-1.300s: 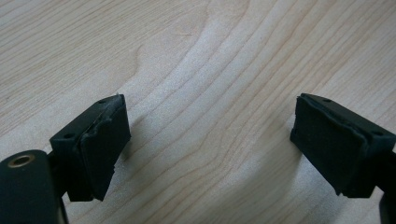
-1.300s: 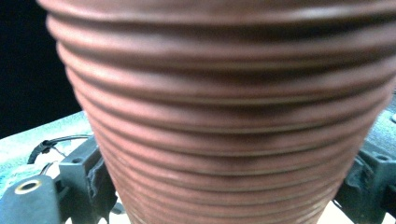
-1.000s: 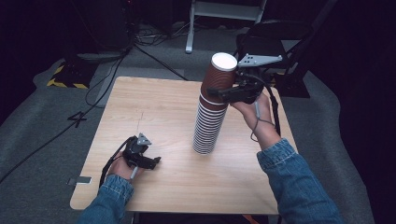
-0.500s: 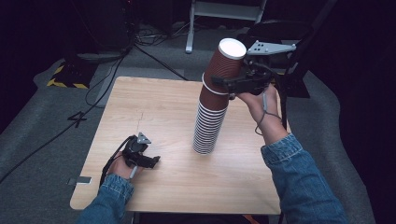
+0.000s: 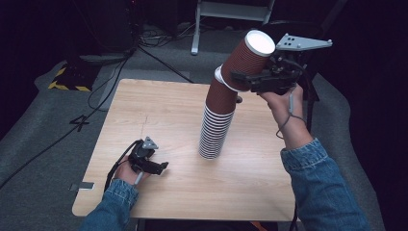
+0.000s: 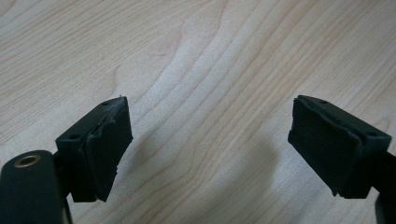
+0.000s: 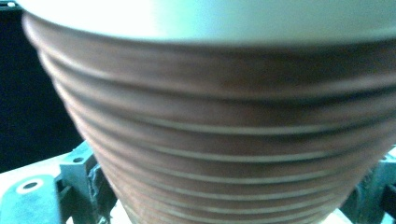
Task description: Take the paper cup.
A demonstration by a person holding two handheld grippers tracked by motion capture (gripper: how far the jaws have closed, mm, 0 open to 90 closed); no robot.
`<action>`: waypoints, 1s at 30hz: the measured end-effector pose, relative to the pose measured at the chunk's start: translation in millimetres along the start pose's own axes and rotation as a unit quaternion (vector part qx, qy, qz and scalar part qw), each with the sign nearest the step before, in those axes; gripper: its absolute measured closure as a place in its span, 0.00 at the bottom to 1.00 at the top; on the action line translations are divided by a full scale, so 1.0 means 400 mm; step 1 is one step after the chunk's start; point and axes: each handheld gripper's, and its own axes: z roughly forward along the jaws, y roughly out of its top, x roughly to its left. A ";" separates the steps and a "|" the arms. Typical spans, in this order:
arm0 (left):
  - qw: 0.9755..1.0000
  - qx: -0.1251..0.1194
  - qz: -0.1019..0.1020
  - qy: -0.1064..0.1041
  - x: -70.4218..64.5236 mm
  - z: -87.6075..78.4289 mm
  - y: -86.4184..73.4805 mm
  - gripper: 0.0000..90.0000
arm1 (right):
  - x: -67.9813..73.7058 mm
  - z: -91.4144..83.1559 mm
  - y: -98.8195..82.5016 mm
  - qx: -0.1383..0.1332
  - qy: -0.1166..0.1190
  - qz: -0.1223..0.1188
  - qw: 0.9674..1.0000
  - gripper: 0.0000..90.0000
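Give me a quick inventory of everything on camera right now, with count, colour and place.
lifted cup: one, brown ribbed with white base, upside down, tilted, clamped above the stack
cup stack: one, brown with white rims, upside down, middle of the table
table: one, light wood, centre
cables: several, black, on grey floor beyond the table
metal stand: one, grey, far floor
left gripper: one, black, jaws open, on the table near the front left
right gripper: one, black, closed on the lifted cup
sleeves: two, blue denim, bottom
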 end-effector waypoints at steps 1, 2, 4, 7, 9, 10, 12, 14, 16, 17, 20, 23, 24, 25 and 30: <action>1.000 -0.001 -0.001 -0.002 0.000 -0.002 0.001 0.14 | 0.000 -0.006 0.002 -0.001 -0.001 -0.001 1.000 0.13; 1.000 -0.005 -0.004 -0.003 -0.001 -0.004 0.001 0.14 | 0.001 -0.015 0.004 -0.001 -0.003 -0.003 1.000 0.13; 1.000 -0.011 -0.004 -0.007 -0.002 -0.008 0.004 0.14 | 0.001 -0.038 0.007 -0.002 -0.008 -0.005 1.000 0.13; 0.999 -0.022 -0.013 -0.019 -0.006 -0.011 0.008 0.13 | -0.002 -0.060 0.006 -0.002 -0.015 -0.009 1.000 0.13; 0.998 -0.036 -0.032 -0.037 -0.004 -0.013 0.016 0.11 | -0.005 -0.079 0.003 0.001 -0.023 -0.009 1.000 0.13; 0.997 -0.042 -0.038 -0.045 -0.005 -0.014 0.018 0.11 | -0.008 -0.089 0.001 0.001 -0.027 -0.010 1.000 0.13; 0.997 -0.049 -0.037 -0.048 -0.007 -0.016 0.021 0.11 | -0.014 -0.105 -0.003 0.000 -0.032 -0.008 0.999 0.13; 0.997 -0.047 -0.033 -0.052 -0.008 -0.016 0.022 0.11 | -0.020 -0.121 -0.007 0.000 -0.038 -0.006 0.999 0.13; 0.997 -0.045 -0.030 -0.052 -0.008 -0.013 0.023 0.11 | -0.027 -0.135 -0.010 0.000 -0.043 -0.004 0.999 0.13; 0.997 -0.044 -0.031 -0.053 -0.008 -0.013 0.023 0.11 | -0.030 -0.142 -0.012 0.000 -0.046 -0.002 0.999 0.13; 0.996 -0.046 -0.034 -0.065 -0.008 -0.011 0.025 0.12 | -0.039 -0.160 -0.019 0.002 -0.052 0.001 0.999 0.13; 0.995 -0.052 -0.034 -0.074 -0.009 -0.013 0.028 0.12 | -0.044 -0.174 -0.029 0.005 -0.061 0.003 0.998 0.13; 0.995 -0.053 -0.034 -0.076 -0.010 -0.014 0.030 0.11 | -0.046 -0.178 -0.033 0.006 -0.062 0.003 0.998 0.13; 0.995 -0.054 -0.032 -0.074 -0.012 -0.016 0.033 0.11 | -0.048 -0.182 -0.038 0.007 -0.065 0.004 0.998 0.13; 0.996 -0.053 -0.017 -0.071 -0.030 -0.019 0.043 0.11 | -0.061 -0.207 -0.063 0.008 -0.075 0.012 0.997 0.13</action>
